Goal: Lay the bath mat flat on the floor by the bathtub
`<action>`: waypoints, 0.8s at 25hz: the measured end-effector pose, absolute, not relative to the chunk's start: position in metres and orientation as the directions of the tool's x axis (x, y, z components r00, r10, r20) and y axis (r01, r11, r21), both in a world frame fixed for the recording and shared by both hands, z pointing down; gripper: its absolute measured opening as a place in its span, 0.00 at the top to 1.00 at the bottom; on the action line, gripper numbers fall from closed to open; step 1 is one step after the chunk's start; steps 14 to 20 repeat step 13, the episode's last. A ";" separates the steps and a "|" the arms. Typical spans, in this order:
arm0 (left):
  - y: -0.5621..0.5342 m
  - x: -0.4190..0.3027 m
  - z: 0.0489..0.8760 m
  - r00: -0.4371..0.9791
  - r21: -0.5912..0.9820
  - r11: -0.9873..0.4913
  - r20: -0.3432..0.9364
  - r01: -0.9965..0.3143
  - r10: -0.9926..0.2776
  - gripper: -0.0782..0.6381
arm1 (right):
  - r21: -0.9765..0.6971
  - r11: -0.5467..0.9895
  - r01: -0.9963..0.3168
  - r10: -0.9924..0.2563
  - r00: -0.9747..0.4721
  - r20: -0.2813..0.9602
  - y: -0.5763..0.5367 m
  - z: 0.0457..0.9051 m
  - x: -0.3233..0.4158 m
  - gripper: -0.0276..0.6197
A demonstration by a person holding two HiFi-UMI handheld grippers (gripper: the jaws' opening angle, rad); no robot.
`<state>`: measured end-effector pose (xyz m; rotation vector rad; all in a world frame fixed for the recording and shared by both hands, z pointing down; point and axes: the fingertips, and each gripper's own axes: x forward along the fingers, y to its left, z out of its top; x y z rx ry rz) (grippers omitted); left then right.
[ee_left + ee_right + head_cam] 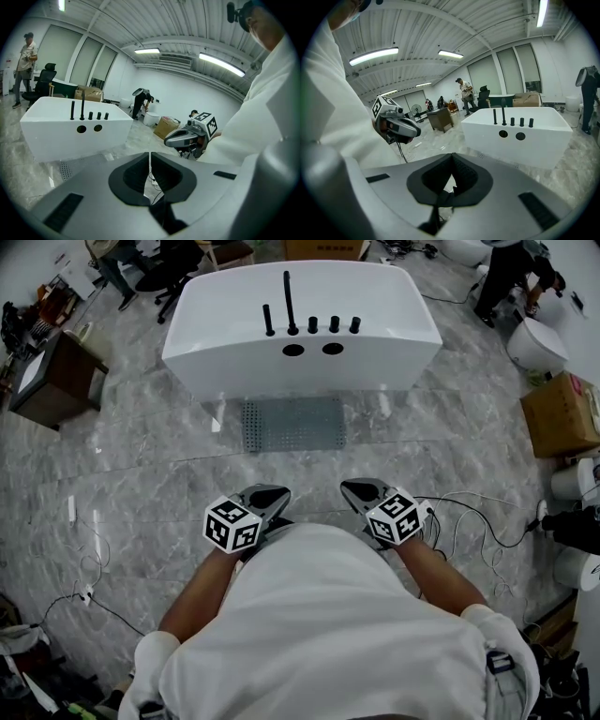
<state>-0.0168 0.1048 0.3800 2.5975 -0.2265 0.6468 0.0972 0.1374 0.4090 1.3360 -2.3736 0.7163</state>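
I see the bath mat (293,424), grey and dotted with small holes, lying flat on the marble floor (141,484) right at the foot of the white bathtub (300,306). It is well ahead of both pairs of fingers (265,495) and touches neither.

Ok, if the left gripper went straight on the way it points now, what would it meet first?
Probably the bare floor: the left gripper, shut and empty, tilts forward and down, and its line seems to land short of the bath mat by the bathtub, though depth is unclear.

Grey marble floor (141,474), a dark wooden cabinet (52,381) at left, a cardboard box (560,413) at right, strip lights (373,55) overhead.
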 end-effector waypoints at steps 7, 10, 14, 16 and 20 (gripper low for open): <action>0.102 -0.015 0.380 0.866 0.378 -0.891 0.498 -0.250 -0.032 0.85 | -0.291 0.424 -0.858 -0.689 -0.514 0.511 0.137 0.416 0.095 0.95; 0.096 -0.013 0.382 0.862 0.373 -0.895 0.506 -0.244 -0.024 0.85 | -0.296 0.423 -0.857 -0.687 -0.516 0.511 0.129 0.419 0.094 0.95; 0.084 -0.009 0.383 0.860 0.364 -0.900 0.509 -0.239 -0.022 0.85 | -0.294 0.423 -0.857 -0.688 -0.515 0.511 0.117 0.421 0.096 0.95; 0.084 -0.009 0.383 0.860 0.364 -0.900 0.509 -0.239 -0.022 0.85 | -0.294 0.423 -0.857 -0.688 -0.515 0.511 0.117 0.421 0.096 0.95; 0.084 -0.009 0.383 0.860 0.364 -0.900 0.509 -0.239 -0.022 0.85 | -0.294 0.423 -0.857 -0.688 -0.515 0.511 0.117 0.421 0.096 0.95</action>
